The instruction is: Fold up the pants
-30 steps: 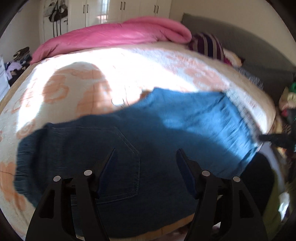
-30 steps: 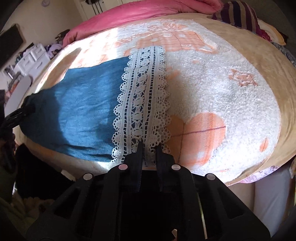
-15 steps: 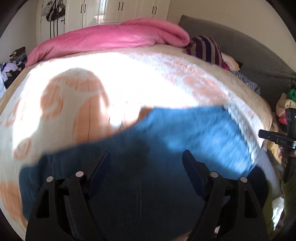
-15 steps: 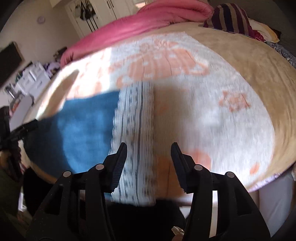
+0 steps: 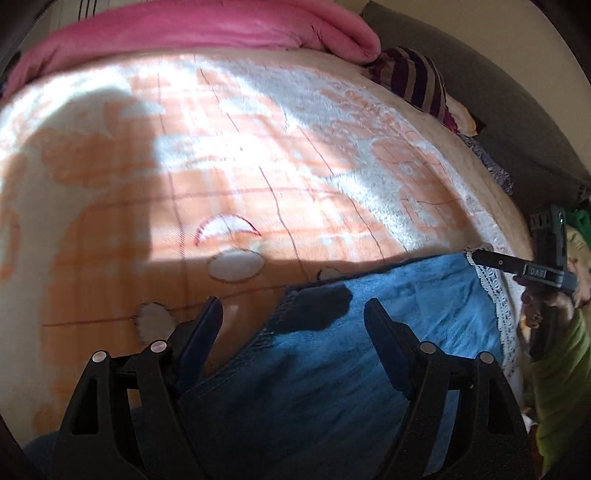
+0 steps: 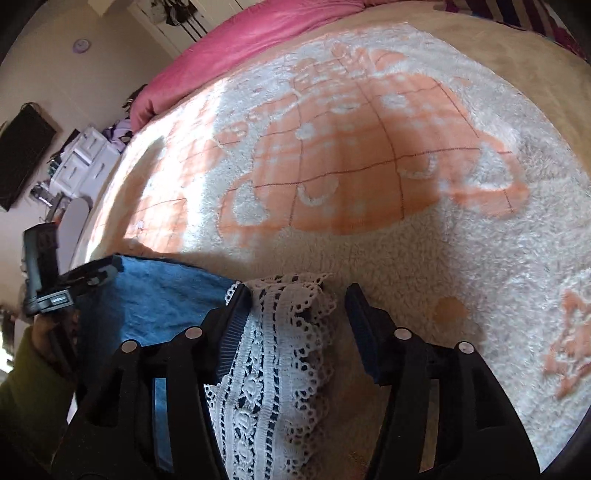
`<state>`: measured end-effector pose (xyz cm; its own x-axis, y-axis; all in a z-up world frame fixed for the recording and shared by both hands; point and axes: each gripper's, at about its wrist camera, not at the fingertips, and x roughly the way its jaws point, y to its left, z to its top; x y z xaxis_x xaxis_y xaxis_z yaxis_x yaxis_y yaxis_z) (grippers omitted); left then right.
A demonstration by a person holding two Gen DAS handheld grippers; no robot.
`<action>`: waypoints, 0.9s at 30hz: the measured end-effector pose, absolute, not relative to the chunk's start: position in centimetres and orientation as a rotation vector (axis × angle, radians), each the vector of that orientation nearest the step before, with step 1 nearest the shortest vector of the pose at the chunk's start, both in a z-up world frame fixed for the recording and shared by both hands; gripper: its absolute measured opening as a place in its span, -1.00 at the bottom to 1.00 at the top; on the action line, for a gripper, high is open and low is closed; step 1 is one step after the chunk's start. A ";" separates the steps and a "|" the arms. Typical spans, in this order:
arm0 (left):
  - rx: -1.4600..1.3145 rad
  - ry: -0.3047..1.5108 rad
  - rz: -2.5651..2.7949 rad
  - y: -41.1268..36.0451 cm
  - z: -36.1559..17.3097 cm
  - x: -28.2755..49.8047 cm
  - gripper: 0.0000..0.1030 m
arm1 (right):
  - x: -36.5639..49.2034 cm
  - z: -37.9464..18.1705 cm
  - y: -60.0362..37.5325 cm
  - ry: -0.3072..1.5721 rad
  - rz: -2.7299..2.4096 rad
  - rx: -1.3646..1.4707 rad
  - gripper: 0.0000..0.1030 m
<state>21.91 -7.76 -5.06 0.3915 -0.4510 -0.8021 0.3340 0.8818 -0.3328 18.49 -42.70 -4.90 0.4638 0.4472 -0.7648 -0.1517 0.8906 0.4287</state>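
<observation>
Right hand-held gripper, clamped on the lace hem a second ago, now stands apart; left hand-held gripper likewise. I judge the pants, at the bed's near edge, released

A home bedroom: a bed under a fluffy white-and-orange patterned blanket, a rolled pink duvet along its far edge, a grey padded headboard, and white wardrobe doors beyond.

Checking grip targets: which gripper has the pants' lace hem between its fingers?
The right gripper: open, straddling the white lace hem. The left gripper, also open, hovers over plain denim.
</observation>
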 end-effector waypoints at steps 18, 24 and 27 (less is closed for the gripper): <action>0.007 0.940 -0.524 -11.1 -2.3 23.0 -0.90 | 19.1 -0.1 -41.1 0.860 0.443 0.154 -0.78; 0.002 0.965 -0.482 -11.1 -4.5 23.8 -0.90 | 21.3 -3.5 -40.0 0.982 0.387 0.053 -0.69; 0.017 0.967 -0.456 -11.0 -5.6 23.6 -0.84 | 21.3 -3.9 -40.4 0.973 0.370 0.076 -0.58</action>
